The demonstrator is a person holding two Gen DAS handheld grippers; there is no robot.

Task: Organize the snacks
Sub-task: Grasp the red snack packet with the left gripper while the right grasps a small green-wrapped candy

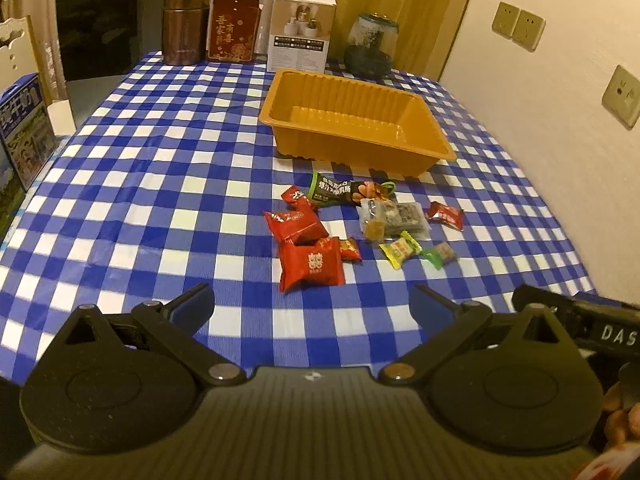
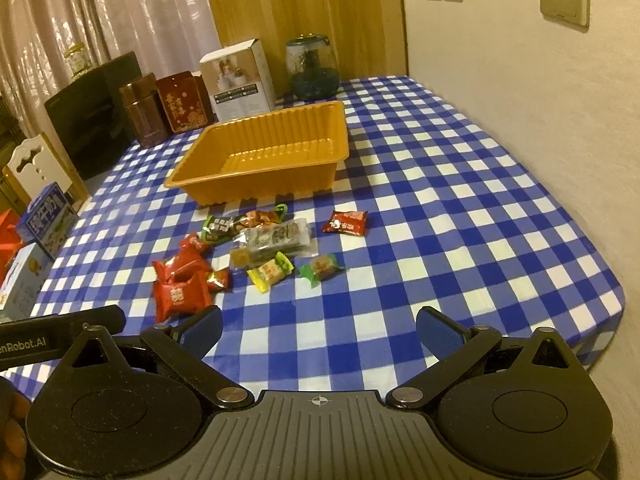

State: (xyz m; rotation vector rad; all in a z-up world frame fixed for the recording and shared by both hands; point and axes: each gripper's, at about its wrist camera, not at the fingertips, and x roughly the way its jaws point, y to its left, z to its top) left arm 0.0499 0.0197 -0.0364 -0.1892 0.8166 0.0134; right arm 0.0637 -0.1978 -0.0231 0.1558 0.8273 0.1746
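Left gripper (image 1: 312, 304): spread wide with nothing held, hovering over the checked tablecloth (image 1: 160, 184) at the near table edge.
Right gripper (image 2: 320, 330): likewise fully parted and empty, alongside the left one.
Red packet (image 1: 311, 263): seen lying just ahead of the left gripper, touching a second red packet (image 1: 294, 226) behind it.
Other snacks: a yellow candy (image 2: 269, 272) and green candy (image 2: 322, 267) are found ahead of the right gripper, a clear bar (image 2: 276, 238) and dark bar (image 1: 348, 191) beyond.
Orange tray (image 1: 434, 162): placed farther ahead, beyond the snacks, and seen empty.
Advice: the nearest red packet is probably best taken first, pinched across its puffed middle and lifted clear of its neighbour.
Unclear: wrapper print cannot be read; how far the red packets overlap cannot be told.
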